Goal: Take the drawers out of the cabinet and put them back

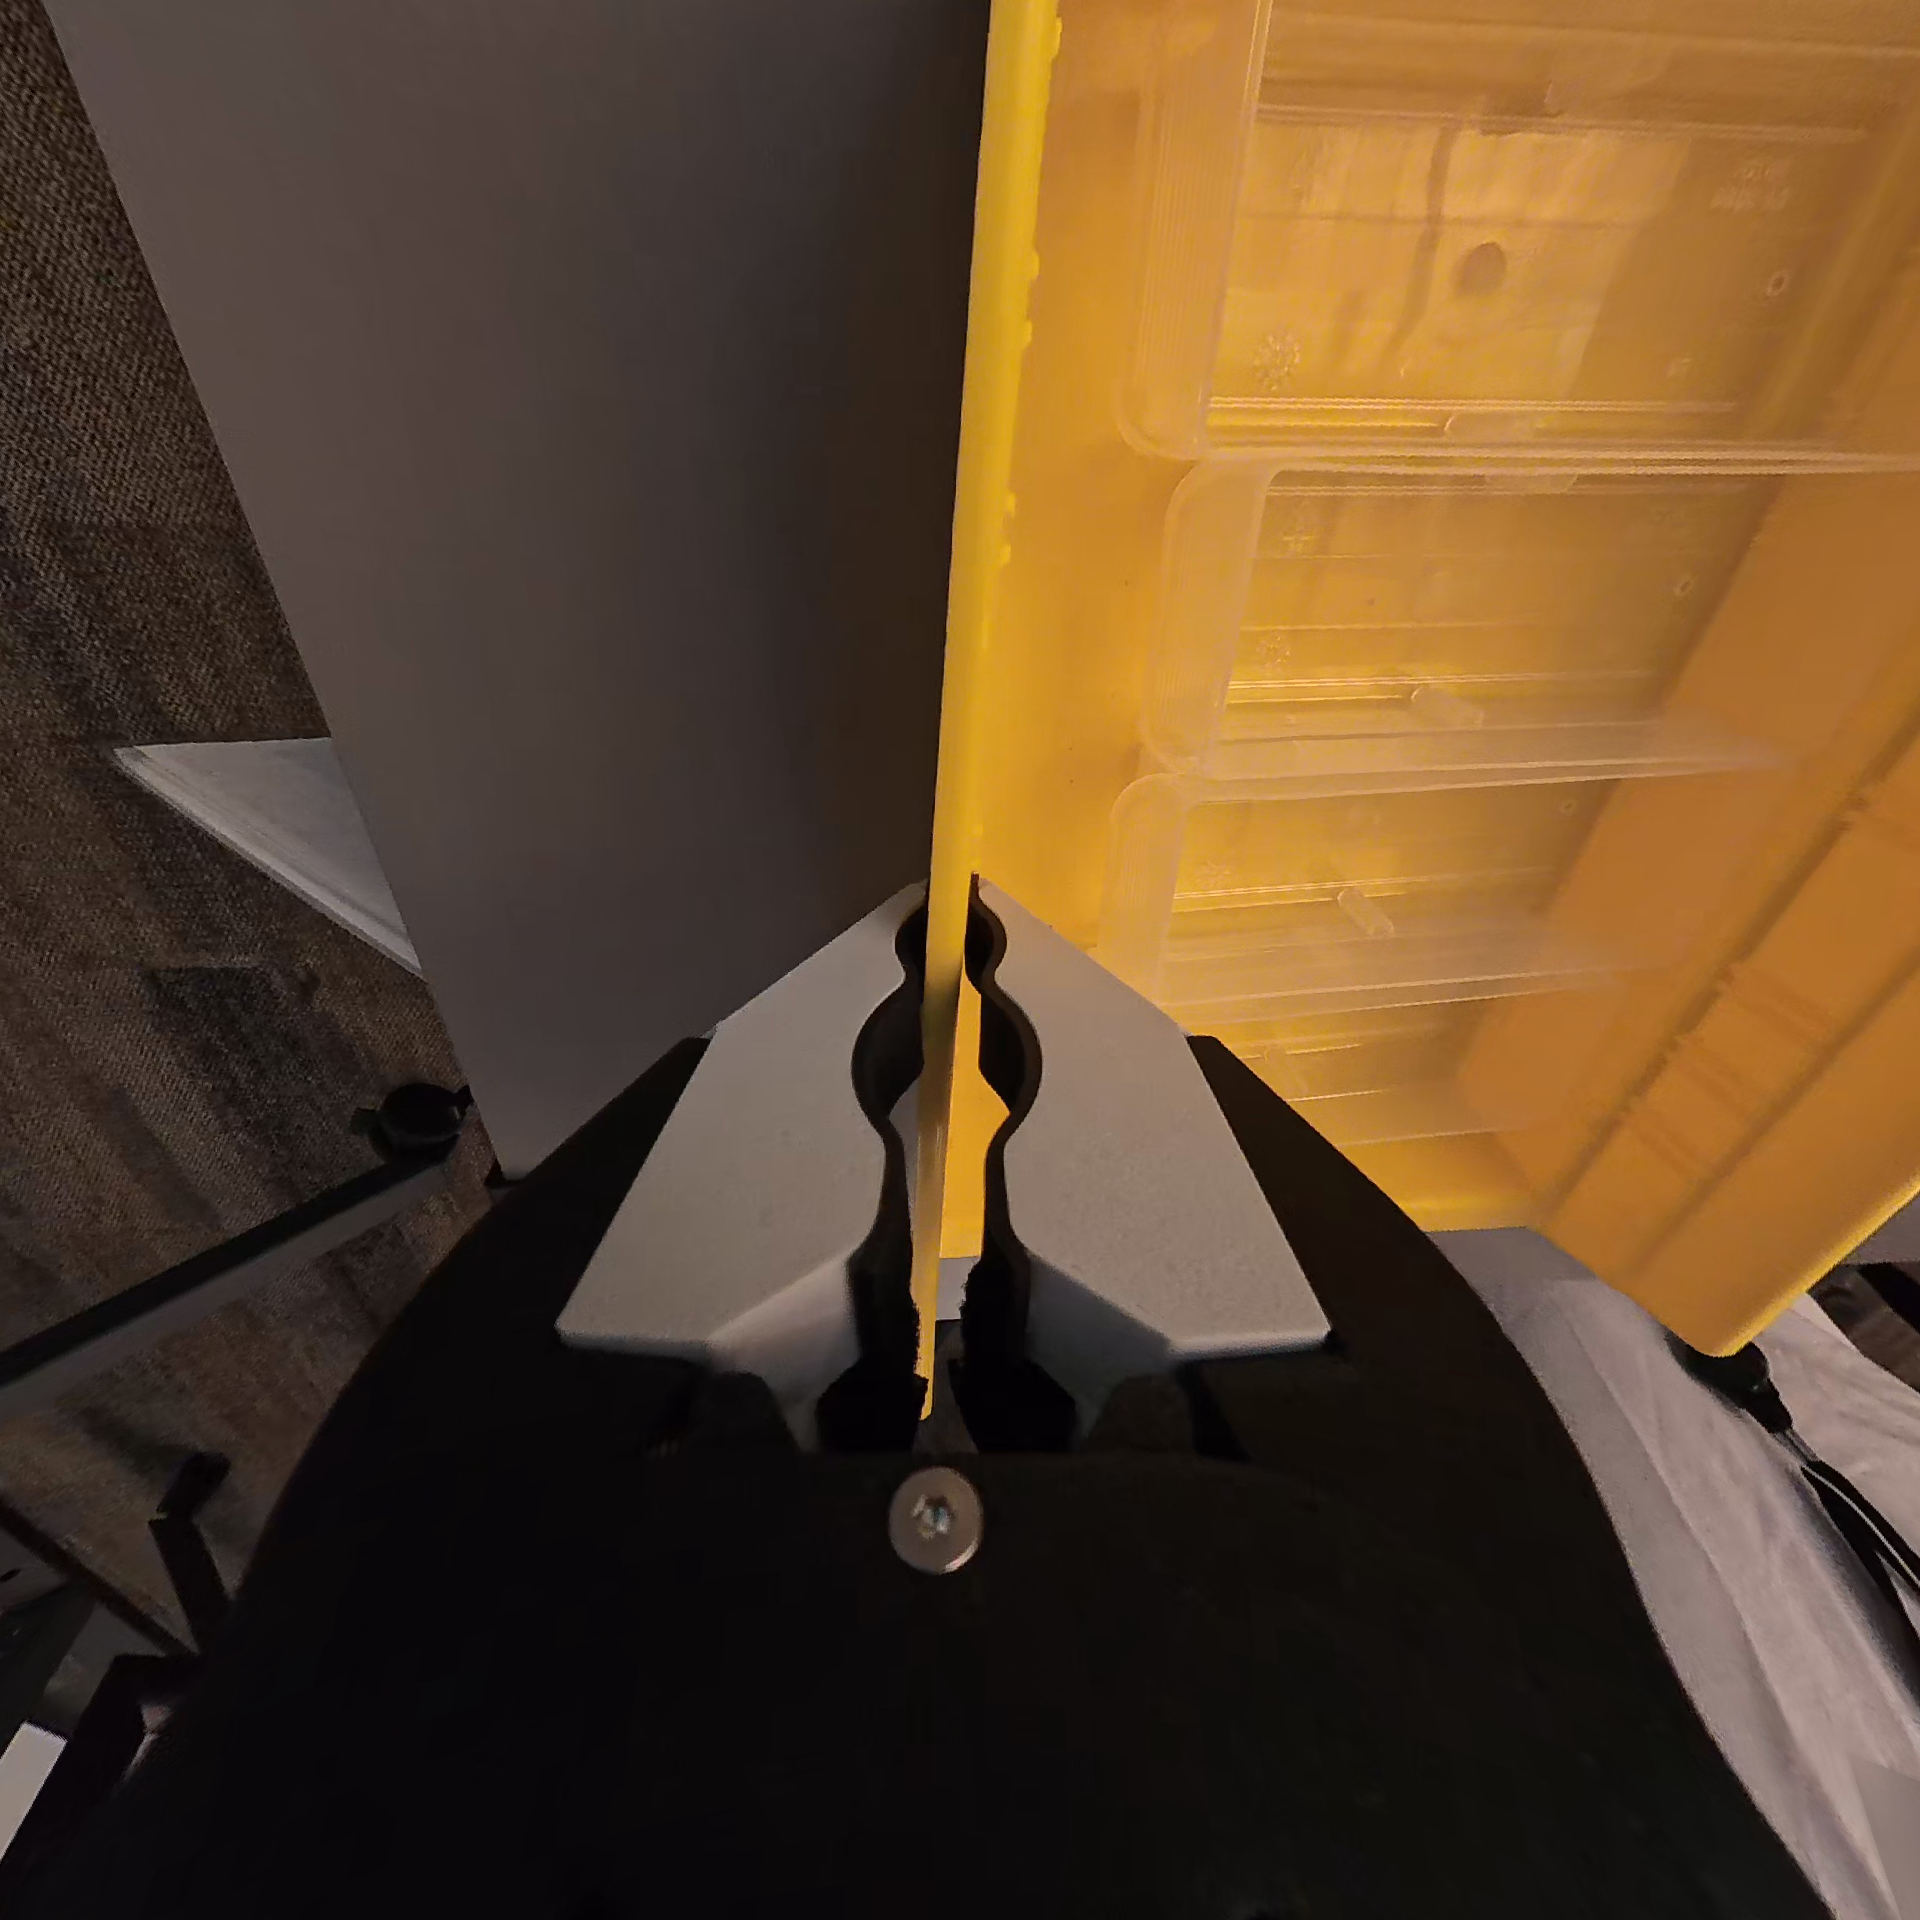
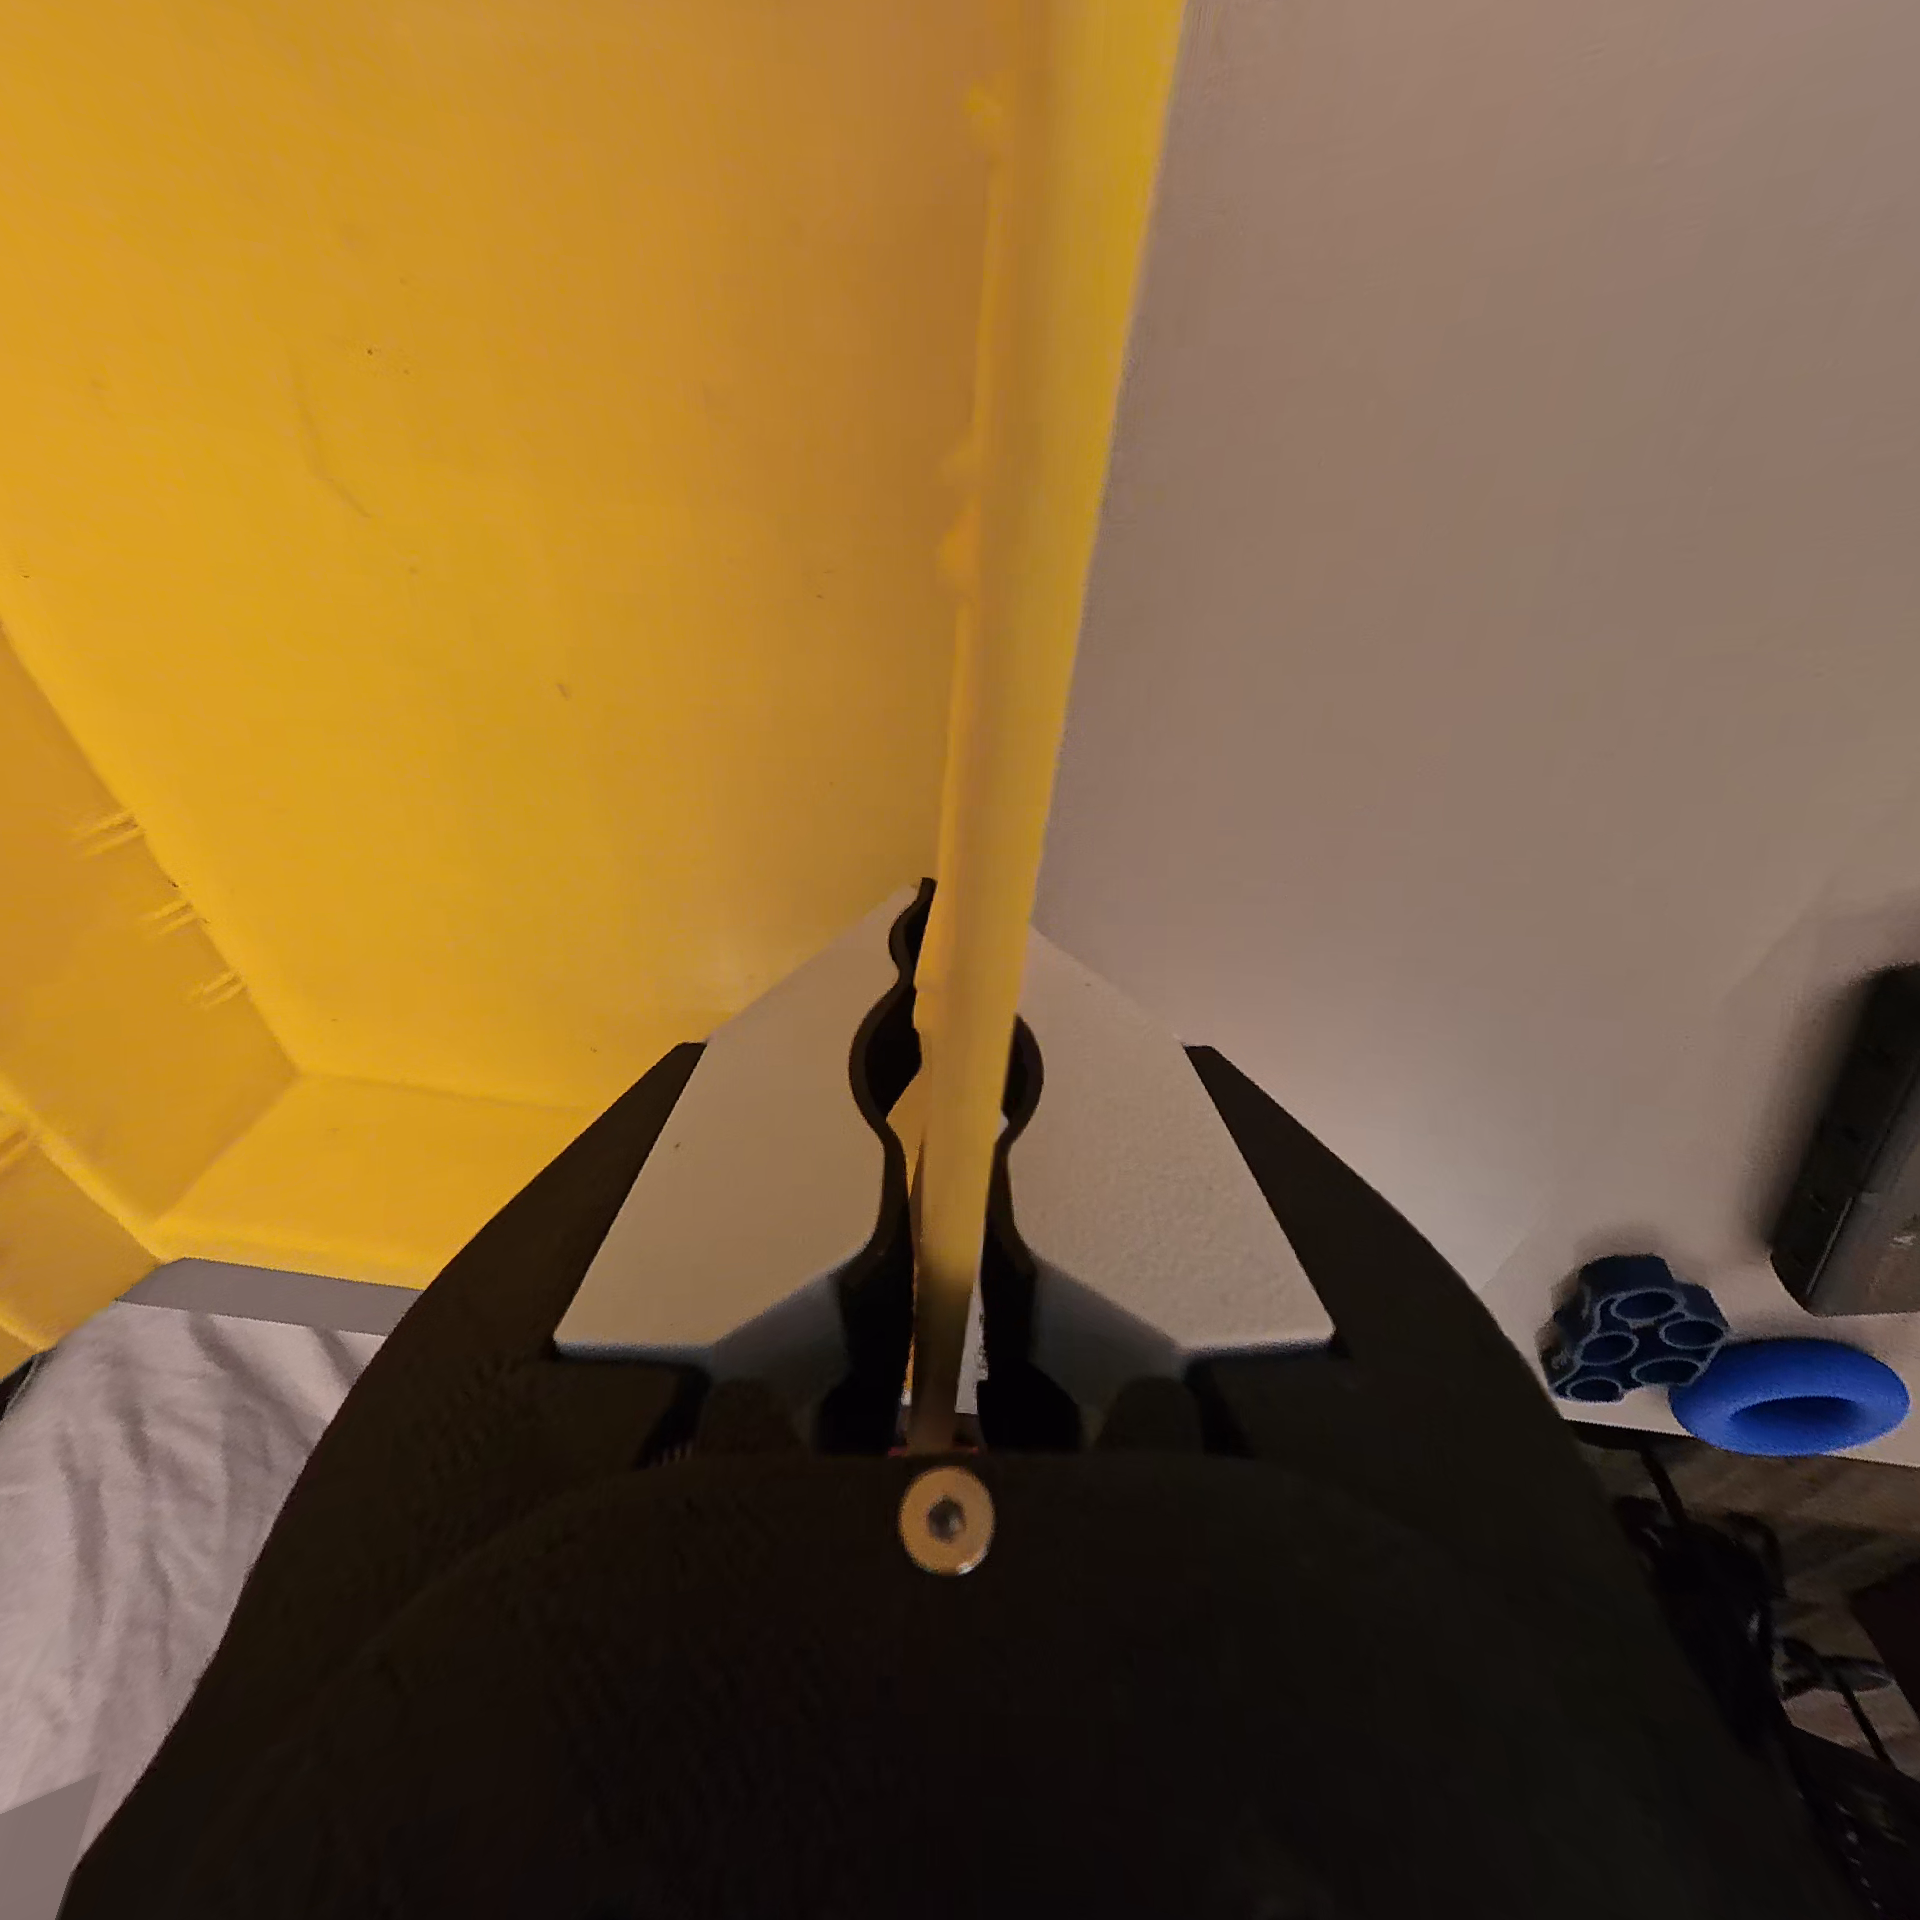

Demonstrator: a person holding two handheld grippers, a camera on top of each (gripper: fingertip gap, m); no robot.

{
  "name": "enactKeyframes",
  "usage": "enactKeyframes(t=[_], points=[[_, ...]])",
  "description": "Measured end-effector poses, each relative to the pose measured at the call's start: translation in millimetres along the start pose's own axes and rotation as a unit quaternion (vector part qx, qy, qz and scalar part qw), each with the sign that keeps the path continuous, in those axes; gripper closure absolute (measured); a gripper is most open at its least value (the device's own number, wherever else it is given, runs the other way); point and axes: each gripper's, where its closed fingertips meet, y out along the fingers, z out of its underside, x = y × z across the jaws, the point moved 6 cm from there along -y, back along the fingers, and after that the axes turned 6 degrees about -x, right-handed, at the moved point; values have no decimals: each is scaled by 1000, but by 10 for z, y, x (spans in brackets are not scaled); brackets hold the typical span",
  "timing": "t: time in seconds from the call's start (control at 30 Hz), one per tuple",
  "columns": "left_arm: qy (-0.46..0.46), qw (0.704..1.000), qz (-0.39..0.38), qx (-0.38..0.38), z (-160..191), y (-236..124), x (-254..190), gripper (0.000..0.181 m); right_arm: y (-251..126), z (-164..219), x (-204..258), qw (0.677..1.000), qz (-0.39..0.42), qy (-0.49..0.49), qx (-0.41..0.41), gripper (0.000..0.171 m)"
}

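The yellow cabinet (image 1: 1351, 1091) stood on the white tabletop (image 1: 644, 416), its thin side flanges pinched by both tools. The left hand-held gripper (image 1: 945, 914) was clamped on one flange edge, with the clear drawers (image 1: 1455, 623) stacked to its right inside the frame. The right hand-held gripper (image 2: 971, 914) was clamped on the other flange, the cabinet's plain yellow wall to its left. Farther right lay a blue ring (image 2: 1787, 1397), a blue block with round holes (image 2: 1631, 1340) and a dark box (image 2: 1860, 1143).
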Motion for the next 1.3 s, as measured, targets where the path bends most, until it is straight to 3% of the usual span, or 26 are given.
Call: enactKeyframes(t=[0.53,1.03,1.23,1.3], points=[[3,1000,0,-4,-80,17,-89,180,-34,18,-257,1000,25,8,-3,170],[10,1000,10,-26,-144,29,-183,179,-37,61,-220,999,20,-14,-31,166],[52,992,-95,-60,-112,-190,-69,131,-212,9,-191,993,73,-46,-75,145],[62,989,-103,-83,-111,-313,-99,134,-336,-1,-151,990,94,-60,-85,142]])
